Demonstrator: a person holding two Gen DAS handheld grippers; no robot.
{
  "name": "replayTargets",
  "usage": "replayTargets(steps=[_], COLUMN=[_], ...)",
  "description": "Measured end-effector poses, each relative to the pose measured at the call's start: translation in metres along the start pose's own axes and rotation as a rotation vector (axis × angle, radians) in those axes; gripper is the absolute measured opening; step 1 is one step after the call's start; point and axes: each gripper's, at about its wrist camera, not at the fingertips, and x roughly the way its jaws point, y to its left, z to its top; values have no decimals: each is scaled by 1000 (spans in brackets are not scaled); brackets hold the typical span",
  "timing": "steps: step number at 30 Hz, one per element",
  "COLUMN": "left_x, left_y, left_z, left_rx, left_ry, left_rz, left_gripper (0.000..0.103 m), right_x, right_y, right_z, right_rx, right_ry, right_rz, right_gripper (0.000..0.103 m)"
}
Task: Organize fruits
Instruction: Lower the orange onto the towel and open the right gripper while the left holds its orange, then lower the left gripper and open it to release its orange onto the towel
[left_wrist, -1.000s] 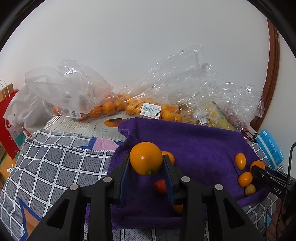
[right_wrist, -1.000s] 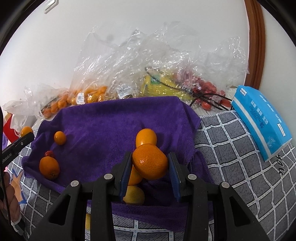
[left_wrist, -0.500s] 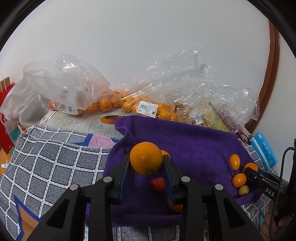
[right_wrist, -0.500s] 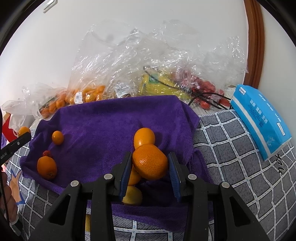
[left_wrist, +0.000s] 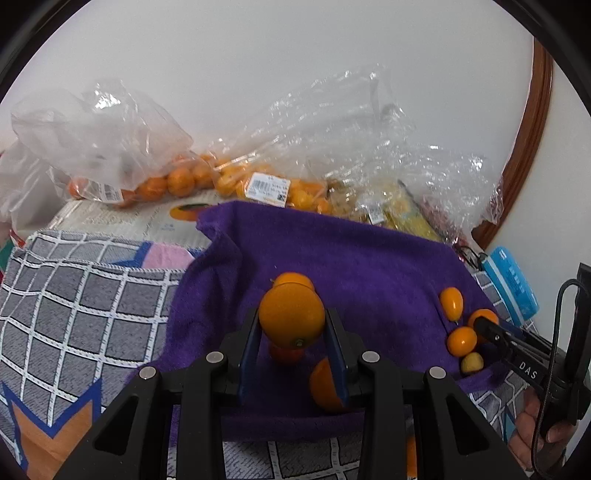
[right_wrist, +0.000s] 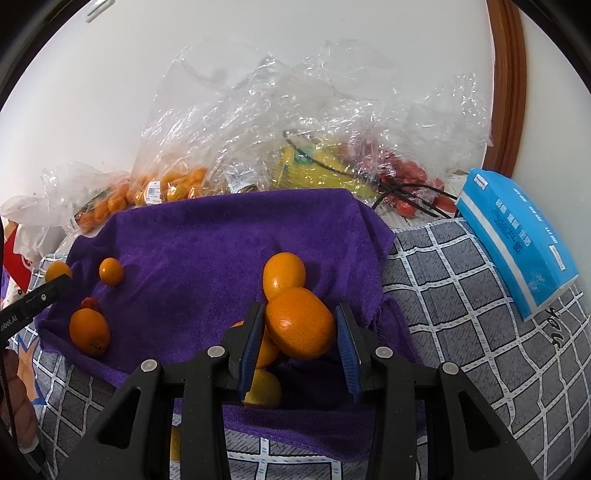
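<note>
Our left gripper has carried its orange forward over the purple towel, hiding the red fruit more.

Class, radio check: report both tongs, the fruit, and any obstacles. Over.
Left tongs shut on orange. Right tongs shut on mandarin. Loose fruit crowds purple towel beneath both.

Round orange & mandarin each clamped betw. tongs, over purple towel.

A towel lies on a checked blanket, loose fruit at its left and right edges. Bags of fruit lie behind it; a tissue pack lies right.
</note>
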Motion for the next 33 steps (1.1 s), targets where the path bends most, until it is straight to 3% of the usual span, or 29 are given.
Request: replayTargets(steps=[13,33], left_x=[15,17], left_y=[1,0], left_z=[-3,-4], left_rx=[-18,-8], left_ry=[77,91], left_rz=[-14,-15], left_gripper=[32,33], right_x=[-11,-12], right_y=[1,7], right_z=[0,-1], right_rx=[-13,-22], right_ry=[-36,-36], right_rz=[2,4], right_gripper=[43,44])
